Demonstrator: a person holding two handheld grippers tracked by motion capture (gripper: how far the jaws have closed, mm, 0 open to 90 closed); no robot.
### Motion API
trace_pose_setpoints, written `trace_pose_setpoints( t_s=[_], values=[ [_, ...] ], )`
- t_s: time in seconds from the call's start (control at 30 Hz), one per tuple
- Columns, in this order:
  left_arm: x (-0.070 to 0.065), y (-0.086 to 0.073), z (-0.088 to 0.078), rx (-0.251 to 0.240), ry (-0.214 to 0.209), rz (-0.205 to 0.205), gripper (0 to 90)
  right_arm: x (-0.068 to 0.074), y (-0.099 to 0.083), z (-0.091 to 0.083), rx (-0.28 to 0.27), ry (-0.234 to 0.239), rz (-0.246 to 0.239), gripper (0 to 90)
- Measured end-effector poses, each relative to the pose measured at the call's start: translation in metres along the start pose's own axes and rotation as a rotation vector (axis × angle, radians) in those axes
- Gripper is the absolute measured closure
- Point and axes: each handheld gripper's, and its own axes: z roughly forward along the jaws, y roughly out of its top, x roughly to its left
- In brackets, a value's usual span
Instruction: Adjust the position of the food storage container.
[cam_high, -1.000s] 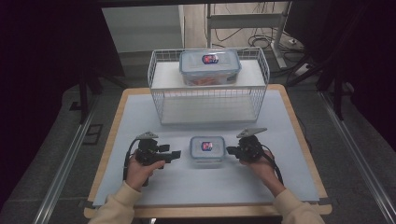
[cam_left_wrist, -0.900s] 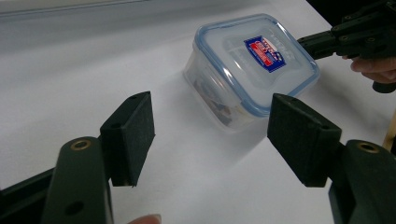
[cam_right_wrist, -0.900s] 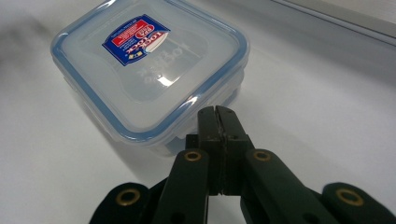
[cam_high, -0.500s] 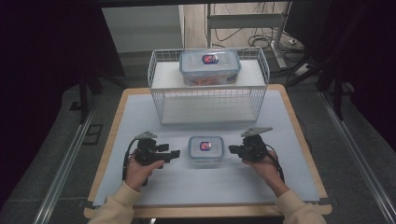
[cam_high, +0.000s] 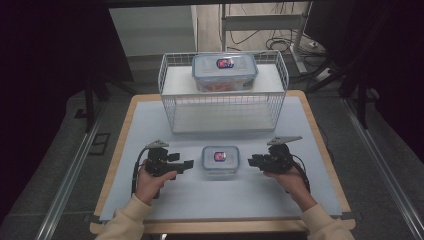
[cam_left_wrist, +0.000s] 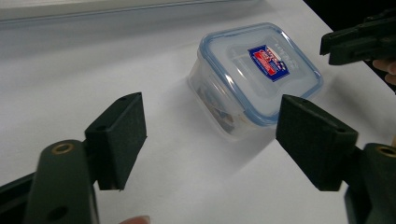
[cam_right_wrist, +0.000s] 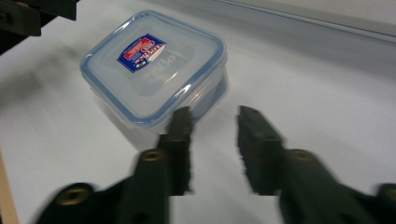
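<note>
So, high view: small lidded container (cam_high: 220, 159) sits near-centre on the white mat (cam_high: 310, 130), left gripper (cam_high: 184, 164) and right gripper (cam_high: 252, 161) flanking it, likely staged for a pickup. A larger container (cam_high: 225, 71) sits on the wire basket rack (cam_high: 223, 102) at the far side. Versus 1 s ago, right gripper is farther right of the box.
Left gripper view: jaws wide apart, holding nothing, box ahead.
Right gripper view: jaws part-open, holding nothing, left one near the box's corner.

— Where does the small square clear plastic container with the blue-rimmed lid (cam_high: 220, 160) sit?

— On the pale table mat (cam_high: 210, 200), near the front, between the black left gripper (cam_high: 186, 164) and the black right gripper (cam_high: 253, 161), apart from both.

— And behind it?

— A white wire basket (cam_high: 225, 107) stands toward the back. A larger rectangular clear plastic container with a blue-rimmed lid (cam_high: 225, 71) rests on its upper shelf.
</note>
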Motion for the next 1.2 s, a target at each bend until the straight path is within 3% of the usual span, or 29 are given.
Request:
trace_pose_setpoints(
  t_s=[0.1,0.17,0.3,0.73,1.2],
  values=[
    [-0.001,0.000,0.001,0.003,-0.002,-0.012,21.0,-0.001,0.001,0.000,-0.012,0.011,0.027,46.4],
    [-0.001,0.001,0.003,0.005,-0.005,-0.018,20.6,-0.002,0.001,0.000,-0.017,0.019,0.034,44.7],
    [-0.001,0.002,0.010,0.013,-0.061,-0.062,20.2,-0.003,0.003,0.002,-0.038,0.068,0.083,37.0],
    [0.000,0.008,0.027,0.029,-0.097,-0.116,20.7,-0.005,0.005,0.008,-0.040,0.106,0.131,33.8],
    [-0.002,0.016,0.045,0.041,-0.111,-0.132,22.6,-0.001,0.006,0.021,-0.010,0.113,0.143,32.7]
  ],
)
